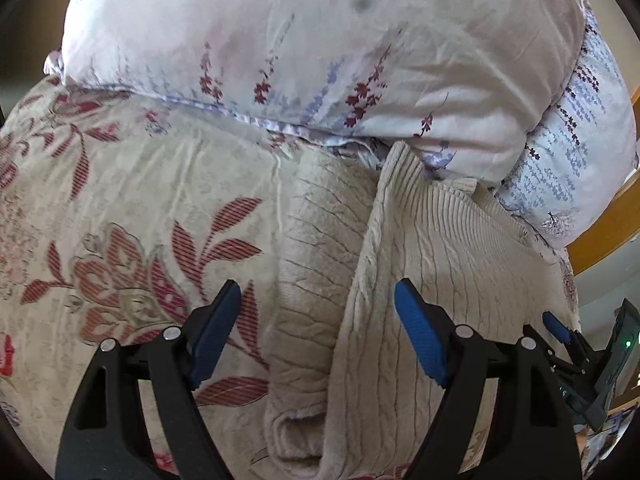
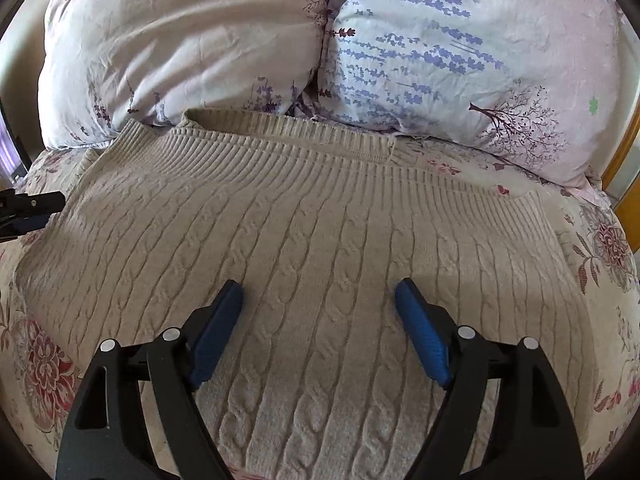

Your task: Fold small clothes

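A beige cable-knit sweater (image 2: 320,220) lies spread flat on a floral bedspread (image 2: 44,368), with its ribbed hem toward the pillows. In the left wrist view its body (image 1: 440,248) fills the right half, and one sleeve (image 1: 312,216) lies lengthwise along its left edge. My left gripper (image 1: 317,286) hovers open over that sleeve and the sweater's edge, with nothing pressed between its blue pads. My right gripper (image 2: 319,290) stands open above the middle of the sweater's body and holds nothing. Each gripper also shows at the border of the other's view: the right gripper (image 1: 560,332) and the left gripper (image 2: 40,212).
Two plump pillows with lavender prints (image 2: 180,40) (image 2: 480,60) lie against the sweater's far hem. The bedspread (image 1: 120,200) stretches to the left of the sweater. A wooden bed frame (image 1: 600,232) runs along the right side.
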### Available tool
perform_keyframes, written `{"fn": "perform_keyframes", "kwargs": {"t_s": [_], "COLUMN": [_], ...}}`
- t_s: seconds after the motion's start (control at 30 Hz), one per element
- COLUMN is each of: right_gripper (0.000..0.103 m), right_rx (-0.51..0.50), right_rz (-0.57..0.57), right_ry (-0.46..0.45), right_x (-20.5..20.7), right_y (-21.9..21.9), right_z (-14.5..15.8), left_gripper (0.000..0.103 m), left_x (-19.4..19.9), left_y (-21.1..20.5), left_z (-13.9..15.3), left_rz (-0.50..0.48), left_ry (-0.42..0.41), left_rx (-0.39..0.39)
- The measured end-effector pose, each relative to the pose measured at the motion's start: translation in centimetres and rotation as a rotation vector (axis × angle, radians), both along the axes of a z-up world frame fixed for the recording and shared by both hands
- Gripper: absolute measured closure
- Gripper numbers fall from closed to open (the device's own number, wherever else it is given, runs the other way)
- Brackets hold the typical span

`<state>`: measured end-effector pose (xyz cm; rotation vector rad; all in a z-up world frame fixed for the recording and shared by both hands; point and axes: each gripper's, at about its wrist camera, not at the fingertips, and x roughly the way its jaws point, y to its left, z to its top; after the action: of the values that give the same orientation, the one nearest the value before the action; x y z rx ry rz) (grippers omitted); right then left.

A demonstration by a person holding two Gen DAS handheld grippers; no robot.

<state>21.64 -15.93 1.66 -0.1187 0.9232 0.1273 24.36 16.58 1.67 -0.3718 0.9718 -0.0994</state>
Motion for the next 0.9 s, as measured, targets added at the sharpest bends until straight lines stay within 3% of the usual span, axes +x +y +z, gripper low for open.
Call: {"fn": "perform_keyframes", "kwargs": {"t_s": [0.1,0.3,0.47,0.53,0.7,0.73,0.77,0.8,0.9], "right_gripper": [0.021,0.021,0.021,0.021,0.021,0.021,0.021,0.021,0.021], "right_rx": [-0.002,0.002,0.003,-0.002,-0.003,-0.003,-0.003,-0.003,-0.003], "right_rz": [0.002,0.006,0.009,0.027,0.025,0.026,0.026,0.026,0.026], "right_ry": [-0.005,-0.006,-0.001,0.006,0.012,0.013,0.014,0.014,0.014], "right_x": [0.0,0.0,0.0,0.1,0.2,0.3,0.3,0.3,0.3], "right_y": [0.0,-0.1,-0.1,-0.1,0.0,0.0,0.0,-0.1,0.0], "right_z": [0.0,0.0,0.0,-0.1,0.0,0.0,0.0,0.0,0.0], "left_gripper": [0.024,0.027,0.045,0.048,0.048,0.053,0.068,0.075,0.078], "left_x": [0.2,1.2,1.7,1.5,1.7,1.8,2.0,2.1,2.1], "left_y": [-0.5,-1.7,-1.4,-0.8,-1.4,-1.6,-2.0,-2.1,-2.0], "left_z": [0.0,0.0,-0.2,-0.4,-0.5,-0.5,-0.6,-0.8,-0.5], "left_rz": [-0.007,-0.033,-0.004,-0.002,-0.013,-0.011,-0.013,-0.012,0.005], "left_ry": [-0.002,0.004,0.016,0.027,0.039,0.043,0.049,0.060,0.046], "left_rx": [-0.001,-0.082,-0.180,-0.209,-0.197,-0.199,-0.207,-0.232,-0.282]}}
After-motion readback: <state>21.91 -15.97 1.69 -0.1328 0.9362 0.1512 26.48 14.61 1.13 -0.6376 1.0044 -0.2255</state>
